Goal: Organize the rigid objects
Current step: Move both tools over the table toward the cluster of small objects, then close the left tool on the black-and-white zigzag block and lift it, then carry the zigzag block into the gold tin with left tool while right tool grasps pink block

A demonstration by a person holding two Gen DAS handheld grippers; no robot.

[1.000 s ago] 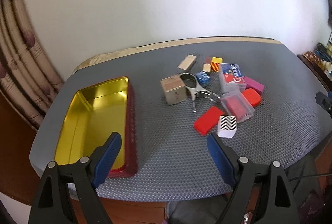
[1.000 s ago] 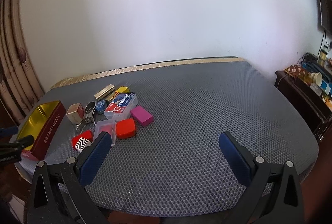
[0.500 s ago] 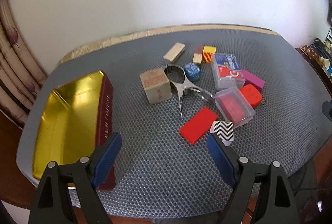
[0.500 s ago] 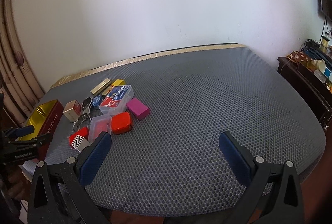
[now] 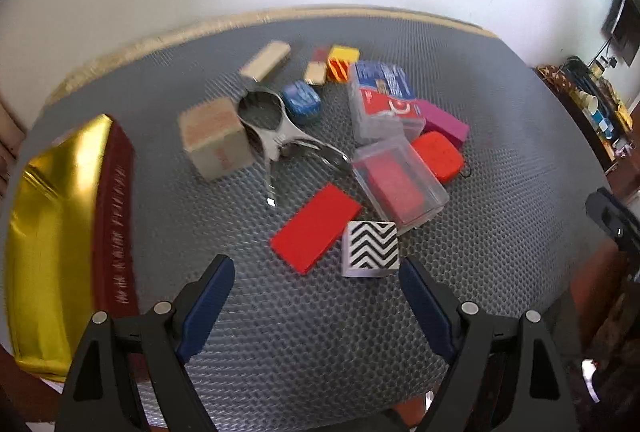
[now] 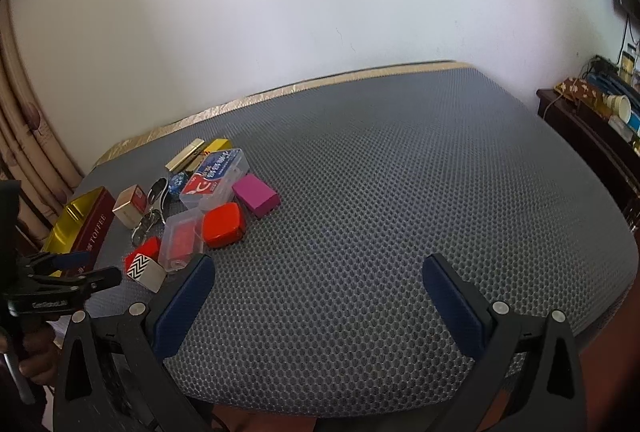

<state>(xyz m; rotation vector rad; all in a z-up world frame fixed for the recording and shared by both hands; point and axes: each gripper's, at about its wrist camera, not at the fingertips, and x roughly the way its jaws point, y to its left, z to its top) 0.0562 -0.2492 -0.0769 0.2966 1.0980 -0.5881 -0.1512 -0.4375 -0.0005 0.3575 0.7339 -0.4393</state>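
While both jaws gape, left gripper (image 5: 314, 286) hovers nr zigzag block (image 5: 370, 248) w/ nothing held. Right gripper (image 6: 318, 278) empty too, over bare mat (image 6: 380, 192).

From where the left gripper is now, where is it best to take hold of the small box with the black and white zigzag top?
Grip the zigzag box across its left and right side walls, coming down from above and the near side. It sits squarely, nearest the open left gripper. The red flat box lies close on its left, so that finger probably needs care.
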